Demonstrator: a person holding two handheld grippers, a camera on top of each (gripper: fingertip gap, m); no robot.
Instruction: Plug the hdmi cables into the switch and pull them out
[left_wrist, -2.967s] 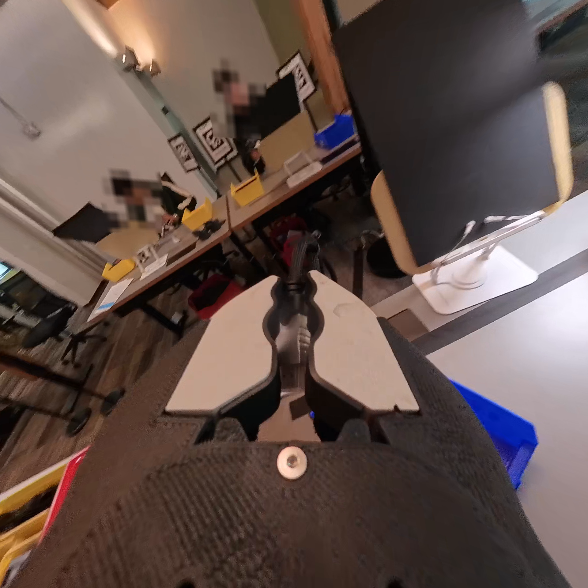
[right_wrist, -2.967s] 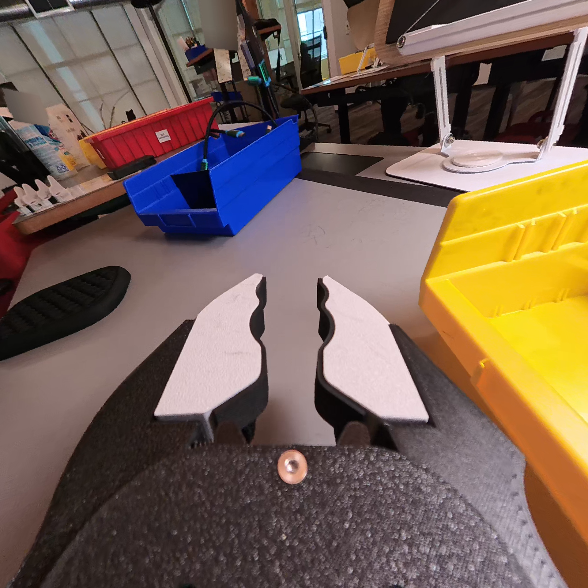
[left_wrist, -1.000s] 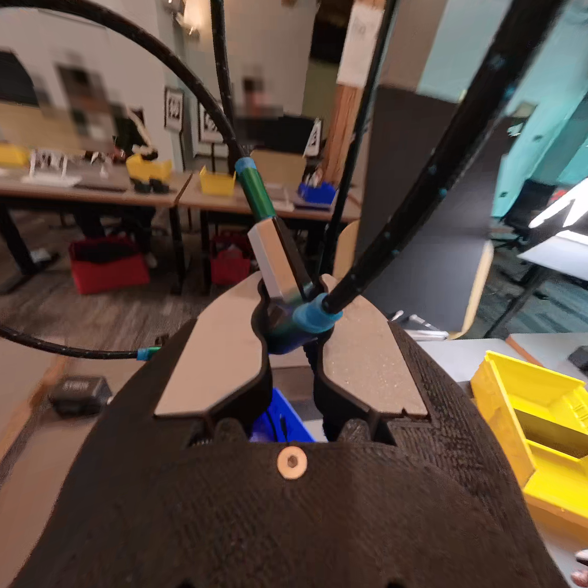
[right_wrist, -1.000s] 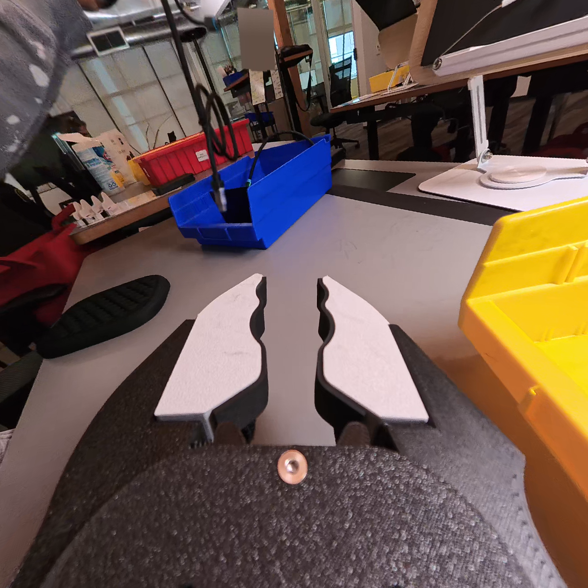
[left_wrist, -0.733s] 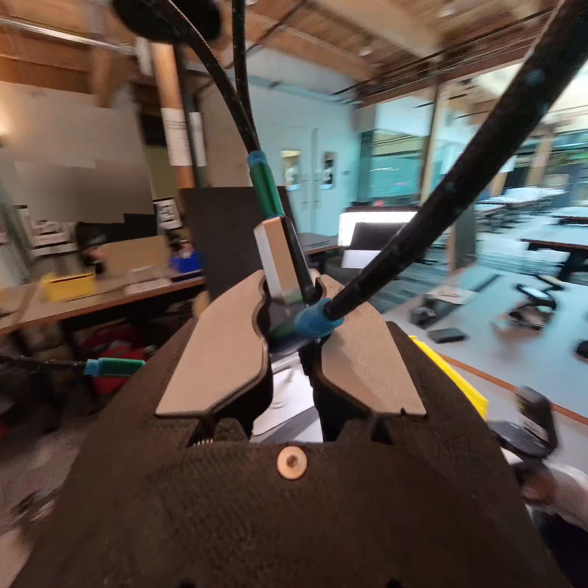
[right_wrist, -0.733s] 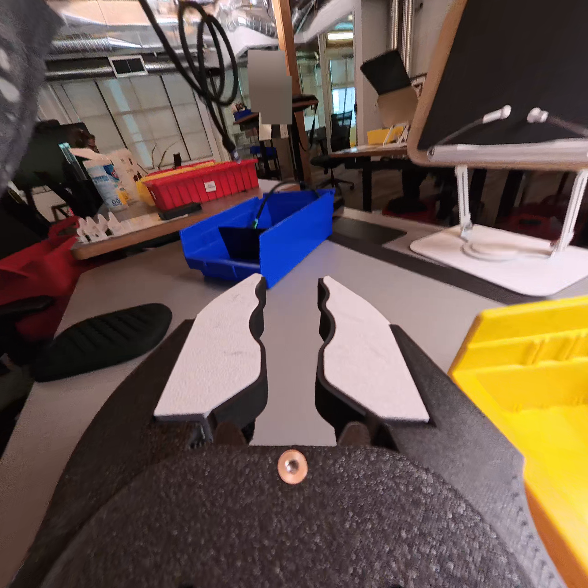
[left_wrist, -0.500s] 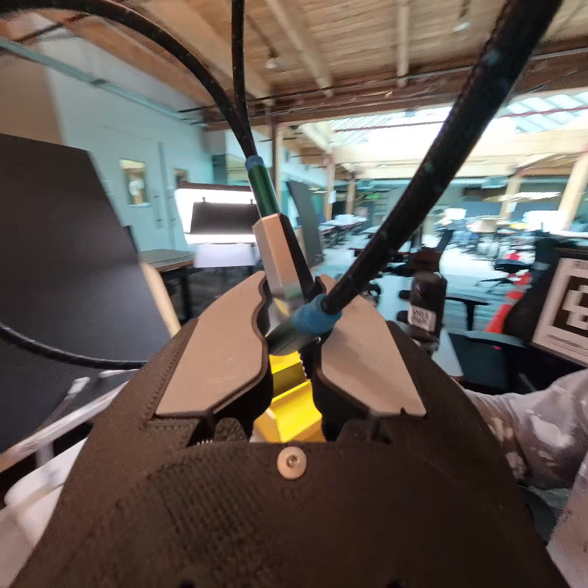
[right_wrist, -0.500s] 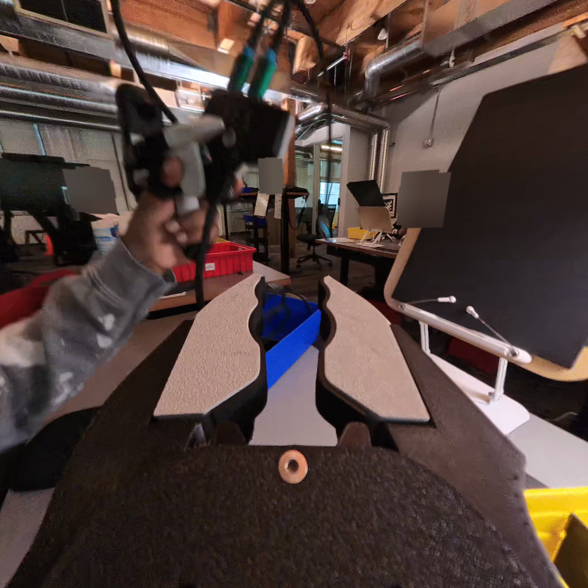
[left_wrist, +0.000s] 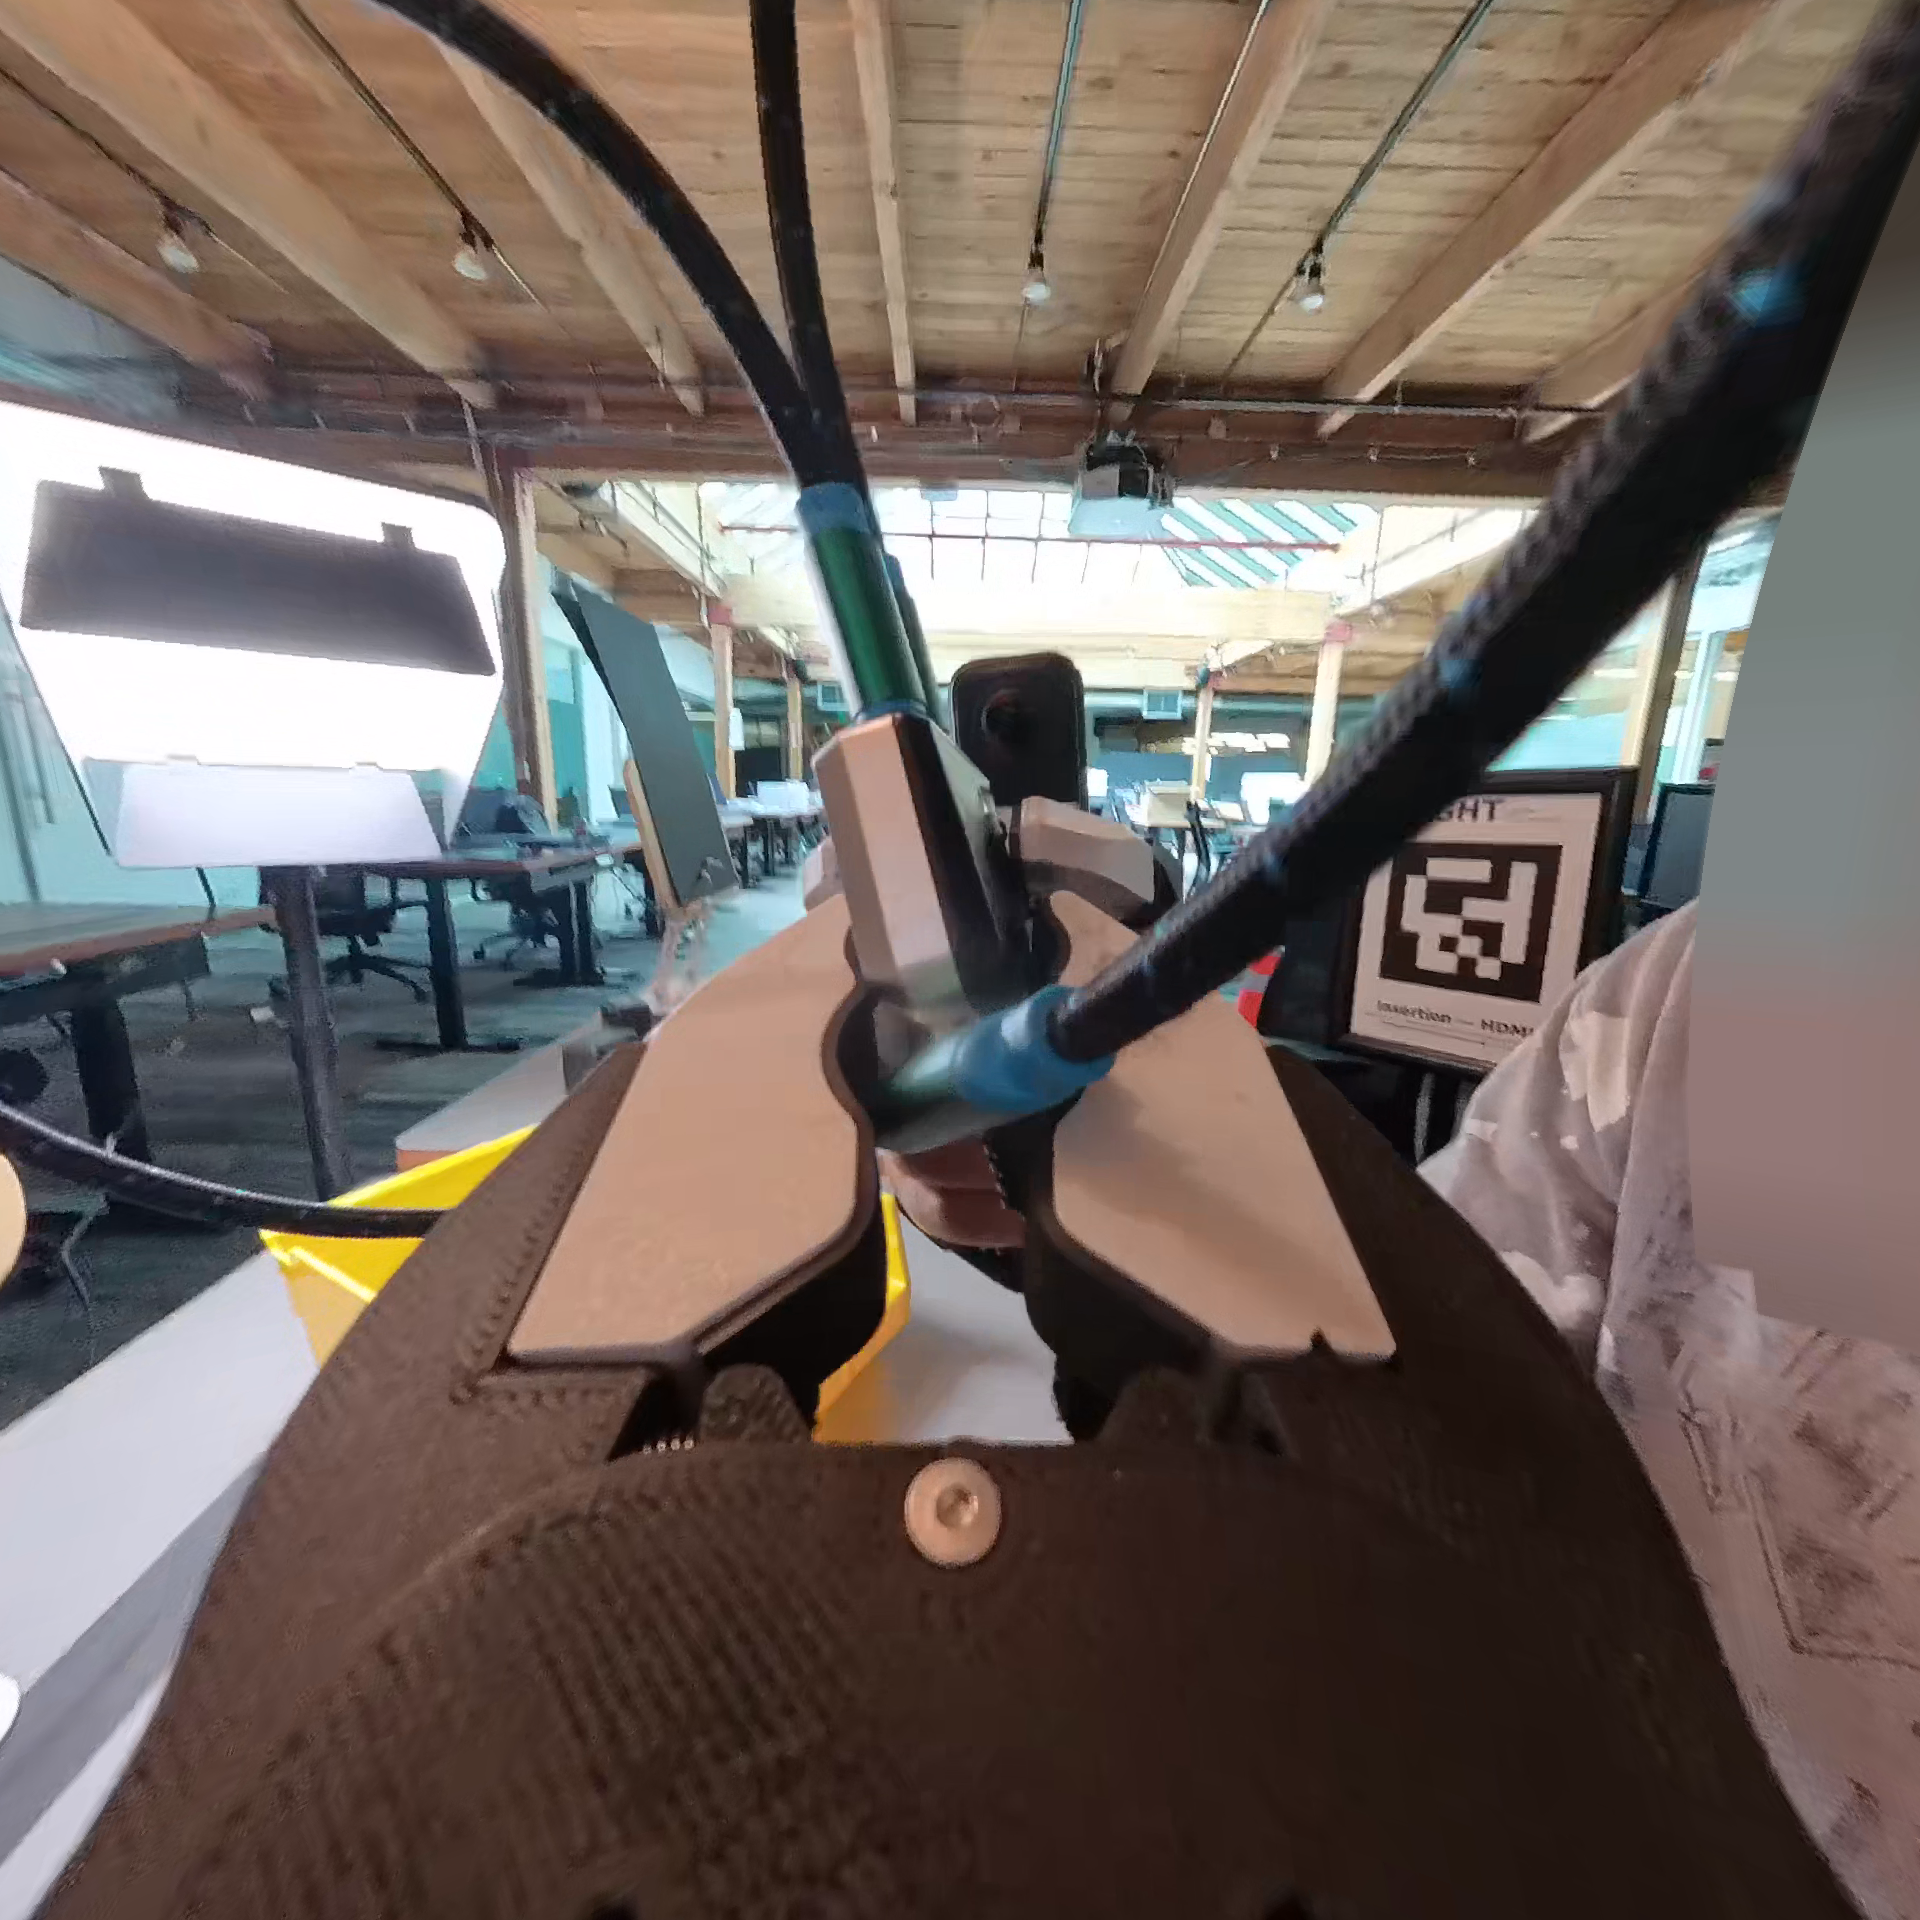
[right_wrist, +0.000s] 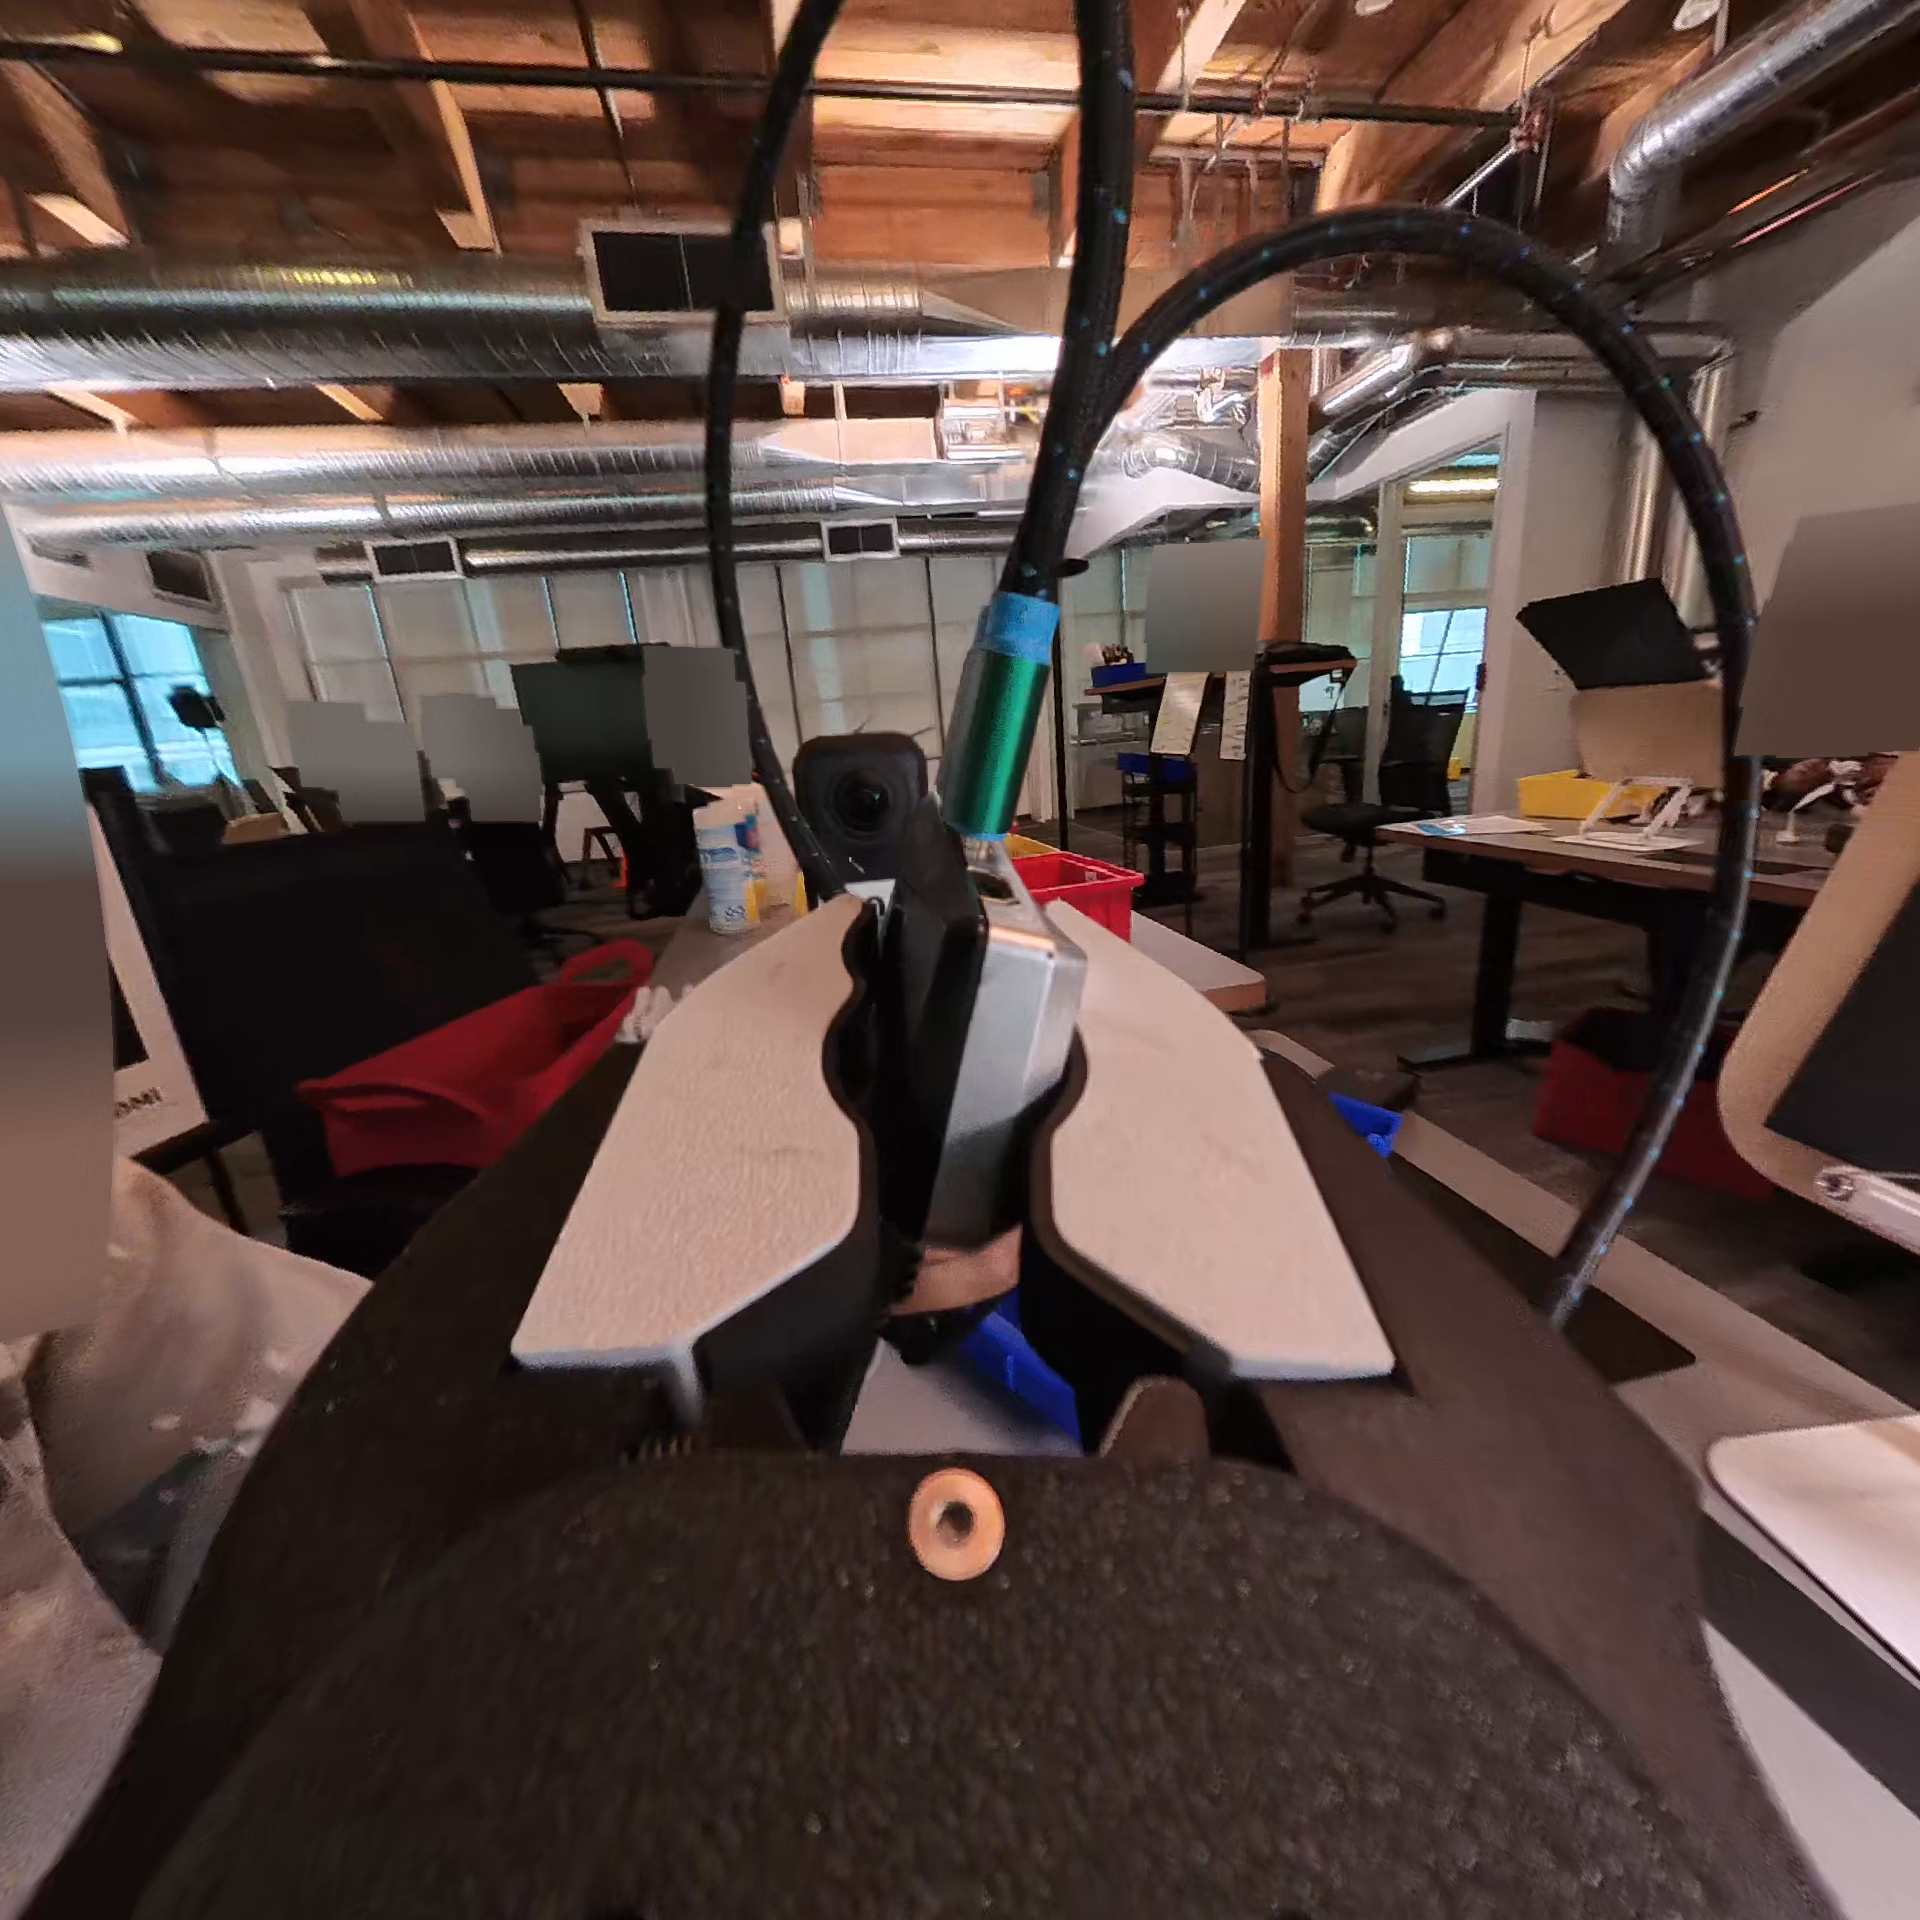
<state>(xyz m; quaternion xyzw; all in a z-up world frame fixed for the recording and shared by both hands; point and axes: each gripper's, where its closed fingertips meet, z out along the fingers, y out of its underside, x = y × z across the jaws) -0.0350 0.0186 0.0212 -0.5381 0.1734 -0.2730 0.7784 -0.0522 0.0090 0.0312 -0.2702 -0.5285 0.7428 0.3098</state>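
Two grippers now meet at the switch (left_wrist: 914, 873), a silver-and-black box raised high above the table (left_wrist: 135, 1423); three seconds ago the right gripper (right_wrist: 956, 1039) hovered with its fingers apart over bare table beside the yellow bin (left_wrist: 343, 1268), and half a second ago it had only begun tilting upward. Left gripper (left_wrist: 951, 1049): fingers closed on the lower end of the switch, where a blue-collared cable plug (left_wrist: 1013, 1070) enters, as in the frames of the last second. Right gripper: fingers bracket the switch (right_wrist: 987, 1029) on both sides; whether they press on it cannot be told, since black finger edges hide the contact lines. A green-sleeved HDMI plug (right_wrist: 997, 727) sits in the top of the switch, its braided cable (right_wrist: 1621, 520) looping overhead and running out of frame. In each view the opposite gripper's camera shows just behind the switch, partly covered by it. A blue bin (right_wrist: 1008, 1351) shows only as a sliver between the right fingers. Open air surrounds the raised switch on all sides; a patterned sleeve (left_wrist: 1621, 1195) lies near at the right edge of the left wrist view.
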